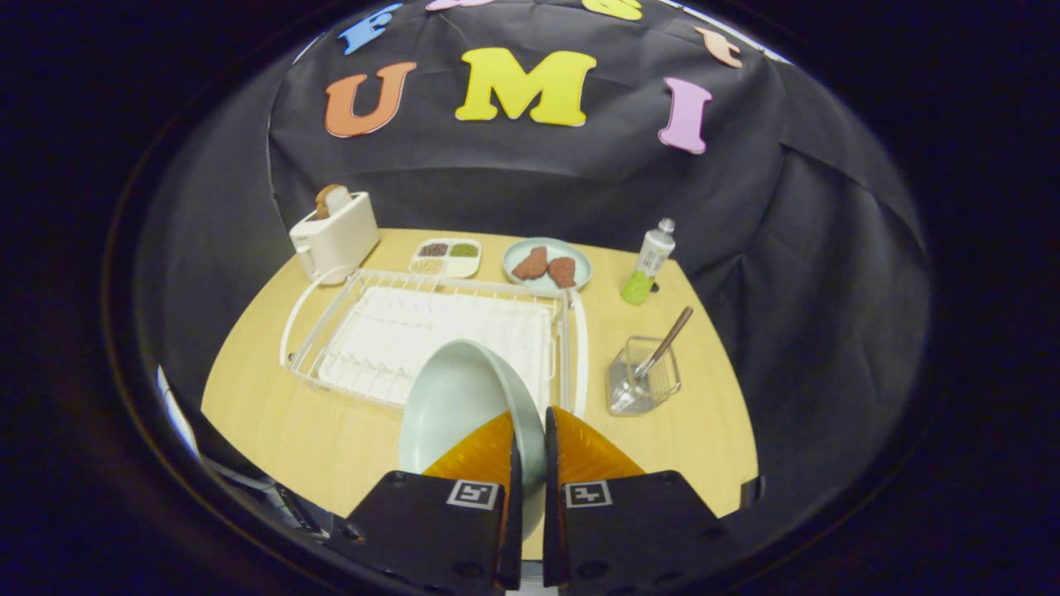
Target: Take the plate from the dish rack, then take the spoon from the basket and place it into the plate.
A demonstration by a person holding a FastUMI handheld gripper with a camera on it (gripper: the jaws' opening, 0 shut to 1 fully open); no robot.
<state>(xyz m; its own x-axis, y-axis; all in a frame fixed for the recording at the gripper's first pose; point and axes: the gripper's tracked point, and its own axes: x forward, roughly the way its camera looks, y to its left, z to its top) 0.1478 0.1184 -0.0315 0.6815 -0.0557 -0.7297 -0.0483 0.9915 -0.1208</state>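
A pale green plate is held tilted on edge, its rim pinched between both fingers of my gripper, which is shut on it. The plate hangs above the near edge of the white wire dish rack, over the wooden table. A metal spoon leans in a small clear basket ahead of the fingers, to the right of the rack. The plate hides part of the rack's near right corner.
Beyond the rack stand a white toaster with bread, a divided dish of seeds, a plate with two brown patties and a green-bottomed bottle. Bare table lies left of the plate and around the basket.
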